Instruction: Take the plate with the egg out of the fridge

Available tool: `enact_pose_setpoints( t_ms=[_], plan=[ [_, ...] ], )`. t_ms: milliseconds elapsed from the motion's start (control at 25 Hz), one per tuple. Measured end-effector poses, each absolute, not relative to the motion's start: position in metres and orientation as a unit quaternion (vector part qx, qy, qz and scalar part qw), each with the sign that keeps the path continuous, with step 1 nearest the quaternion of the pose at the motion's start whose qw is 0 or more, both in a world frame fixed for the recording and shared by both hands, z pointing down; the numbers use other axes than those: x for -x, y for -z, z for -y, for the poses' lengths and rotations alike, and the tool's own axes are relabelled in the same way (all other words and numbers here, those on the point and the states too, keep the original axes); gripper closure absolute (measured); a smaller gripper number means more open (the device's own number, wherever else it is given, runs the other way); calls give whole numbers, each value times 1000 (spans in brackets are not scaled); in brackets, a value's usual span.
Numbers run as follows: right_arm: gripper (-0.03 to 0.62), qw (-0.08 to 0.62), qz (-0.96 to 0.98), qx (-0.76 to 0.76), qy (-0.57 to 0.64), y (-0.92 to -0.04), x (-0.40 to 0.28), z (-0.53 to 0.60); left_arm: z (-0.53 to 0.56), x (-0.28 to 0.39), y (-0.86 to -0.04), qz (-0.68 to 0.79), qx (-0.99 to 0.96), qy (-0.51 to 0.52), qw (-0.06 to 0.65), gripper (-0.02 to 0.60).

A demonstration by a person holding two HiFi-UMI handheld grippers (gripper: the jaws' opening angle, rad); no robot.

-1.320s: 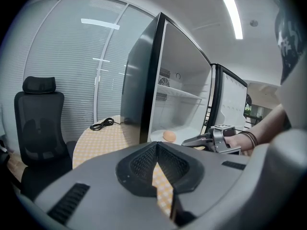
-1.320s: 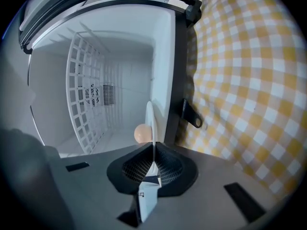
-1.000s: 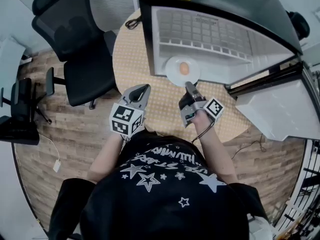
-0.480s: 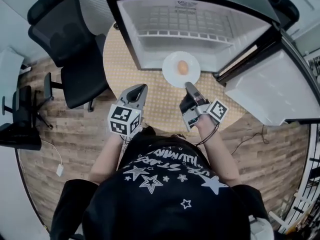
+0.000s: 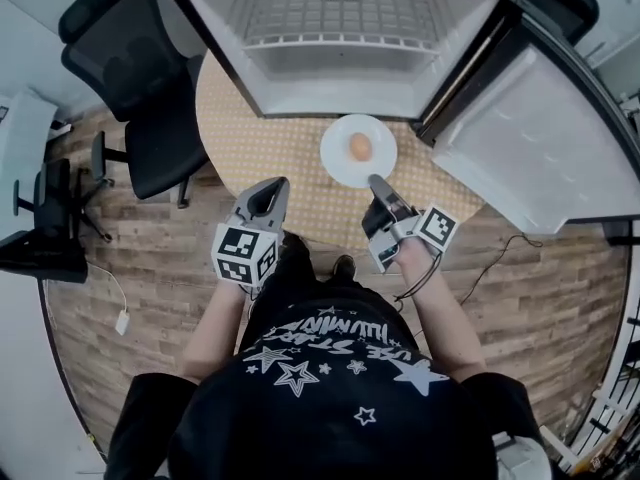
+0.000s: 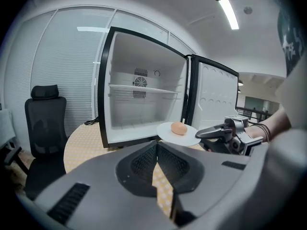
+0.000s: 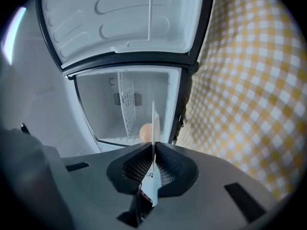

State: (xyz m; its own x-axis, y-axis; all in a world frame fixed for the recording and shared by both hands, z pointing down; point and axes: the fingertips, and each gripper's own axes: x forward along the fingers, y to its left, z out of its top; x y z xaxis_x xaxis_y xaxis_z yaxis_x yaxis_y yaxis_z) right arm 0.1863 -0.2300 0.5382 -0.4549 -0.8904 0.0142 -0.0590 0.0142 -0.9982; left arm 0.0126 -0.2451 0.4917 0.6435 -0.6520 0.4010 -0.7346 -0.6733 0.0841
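Right claw (image 5: 373, 180): jaws pinched down on the near rim of the plate (image 5: 340, 163); in its own view (image 7: 153, 150) the plate (image 7: 154, 123) stands edge-on as a thin line between the pads.
Plate: sticks straight out ahead of the right claw's tips, held flat over the table (image 5: 290, 158).
Egg (image 5: 361, 147): sits at the plate's middle, just past the right claw's tips; from the right claw it peeks out to the left of the plate's edge (image 7: 146, 131).
Left claw (image 5: 267, 194): jaws meet at the tips with nothing between them (image 6: 157, 145); it hangs beside the right claw, apart from it, and the plate (image 6: 188, 138) with the egg (image 6: 179, 128) lies ahead of it and to its right.
Fridge (image 5: 340, 63): open, further ahead of both claws, beyond the plate; its door (image 5: 540, 138) swings out ahead and to the right of the right claw.
Change from 1 second ago: the plate then lay on the fridge's front lip; now it is wholly outside, with a strip of table showing between it and the fridge.
Claws since then: both have drawn back from the fridge together, the right 1 keeping its pinch, the left 1 staying empty.
Chair (image 5: 130, 78): off to the left of the left claw.
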Motion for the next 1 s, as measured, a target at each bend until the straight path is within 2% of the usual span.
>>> enact_pose_setpoints(
  t_ms=[200, 480, 1000],
  plan=[
    [557, 358, -619, 378, 589, -534, -182, 197, 205, -7, -487, 395, -894, -167, 126, 576],
    [557, 348, -624, 385, 585, -541, -198, 200, 209, -25, -491, 393, -897, -161, 119, 576],
    [558, 365, -618, 410, 563, -517, -162, 155, 169, 19, -480, 370, -911, -137, 121, 575]
  ],
)
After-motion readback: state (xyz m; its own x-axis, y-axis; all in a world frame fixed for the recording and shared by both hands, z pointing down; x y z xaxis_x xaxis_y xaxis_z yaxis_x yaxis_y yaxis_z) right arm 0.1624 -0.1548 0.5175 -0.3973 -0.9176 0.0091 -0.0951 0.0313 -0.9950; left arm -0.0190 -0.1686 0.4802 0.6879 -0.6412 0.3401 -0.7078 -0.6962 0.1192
